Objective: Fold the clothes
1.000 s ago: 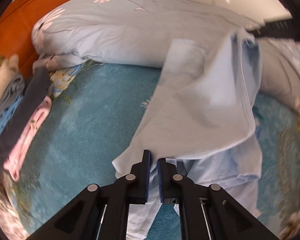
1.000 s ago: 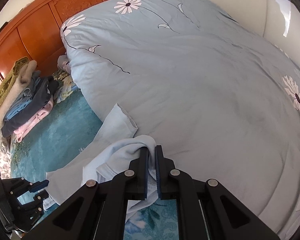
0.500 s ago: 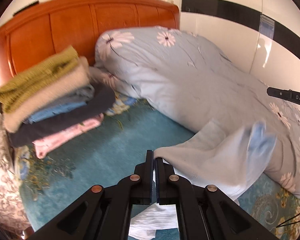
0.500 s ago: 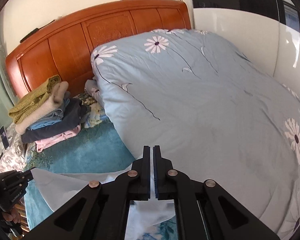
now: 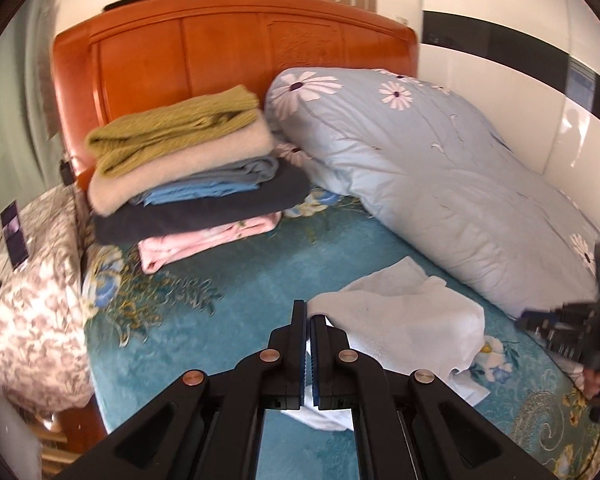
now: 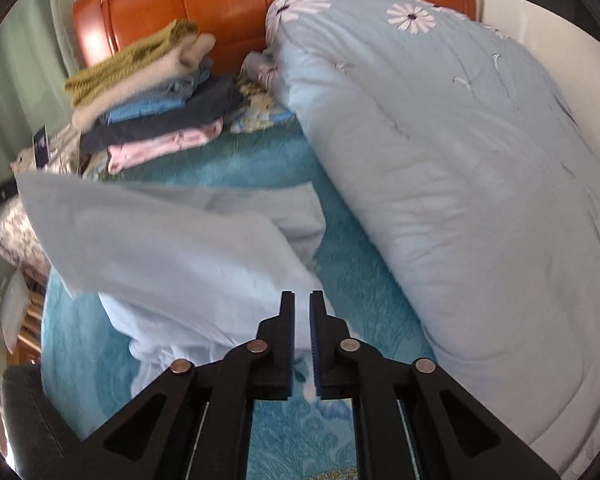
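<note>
A pale blue garment lies crumpled on the teal bedspread. My left gripper is shut on its near edge, with cloth pinched between the pads. In the right wrist view the garment spreads to the left, and its left part looks raised and blurred. My right gripper has its fingers slightly apart and holds nothing; the garment's edge lies just left of it. The right gripper also shows at the right edge of the left wrist view.
A stack of folded clothes sits by the orange wooden headboard. A large blue floral duvet is heaped along the right side. A floral pillow lies at the left edge of the bed.
The garment came down from hanging in the air onto the bedspread. My right gripper let go of the cloth and opened slightly. Both views tilted up toward the headboard.
</note>
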{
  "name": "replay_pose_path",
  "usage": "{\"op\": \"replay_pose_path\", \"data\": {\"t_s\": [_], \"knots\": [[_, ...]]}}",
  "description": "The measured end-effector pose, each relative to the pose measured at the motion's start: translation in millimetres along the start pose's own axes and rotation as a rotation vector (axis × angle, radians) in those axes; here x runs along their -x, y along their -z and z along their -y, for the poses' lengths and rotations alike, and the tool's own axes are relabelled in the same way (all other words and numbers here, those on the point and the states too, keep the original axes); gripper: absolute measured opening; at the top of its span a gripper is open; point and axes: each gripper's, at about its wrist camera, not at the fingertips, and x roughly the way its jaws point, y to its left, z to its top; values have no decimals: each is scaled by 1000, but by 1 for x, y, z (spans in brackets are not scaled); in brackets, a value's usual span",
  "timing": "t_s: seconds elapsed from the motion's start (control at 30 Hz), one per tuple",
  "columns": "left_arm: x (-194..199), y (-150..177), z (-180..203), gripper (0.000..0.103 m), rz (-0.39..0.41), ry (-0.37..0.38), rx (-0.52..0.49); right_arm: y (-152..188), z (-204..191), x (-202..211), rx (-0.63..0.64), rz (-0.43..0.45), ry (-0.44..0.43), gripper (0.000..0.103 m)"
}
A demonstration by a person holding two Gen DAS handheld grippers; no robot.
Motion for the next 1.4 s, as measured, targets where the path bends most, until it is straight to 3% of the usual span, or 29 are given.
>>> {"op": "replay_pose_path", "data": {"t_s": [0.07, 0.2, 0.37, 0.5, 0.73, 0.83, 0.93, 0.97, 1.0, 1.03, 1.2, 1.33, 1.37, 1.4], "knots": [[0, 6, -15, 2, -11, -16, 45, 17, -6, -20, 41, -48, 5, 34], [-7, 17, -43, 2, -40, -37, 131, 39, -20, -53, 124, -106, -1, 41], [-19, 35, -63, 2, -80, -47, 205, 25, -47, -71, 242, -62, -44, 46], [-30, 45, -73, 2, -101, -51, 230, 20, -67, -89, 401, -54, -25, 47], [-52, 57, -88, 2, -143, -52, 291, 24, -86, -109, 578, -107, -69, 51], [-59, 60, -91, 2, -158, -51, 308, 24, -86, -118, 570, -117, -65, 51], [-62, 62, -93, 2, -161, -47, 318, 18, -83, -121, 521, -123, -43, 48], [-62, 63, -93, 2, -162, -48, 317, 15, -81, -119, 490, -122, -48, 32], [-62, 63, -93, 2, -164, -48, 316, 12, -79, -117, 459, -121, -54, 8], [-62, 64, -93, 2, -163, -47, 316, 8, -78, -114, 431, -113, -52, 2], [-55, 60, -87, 2, -149, -39, 311, -14, -70, -88, 323, -59, -63, 0], [-49, 56, -80, 2, -135, -32, 303, -14, -72, -82, 370, -86, -76, 1], [-48, 56, -79, 2, -135, -32, 301, -9, -73, -84, 397, -98, -81, 6], [-48, 56, -77, 2, -136, -33, 299, -4, -75, -86, 424, -110, -86, 17]]}}
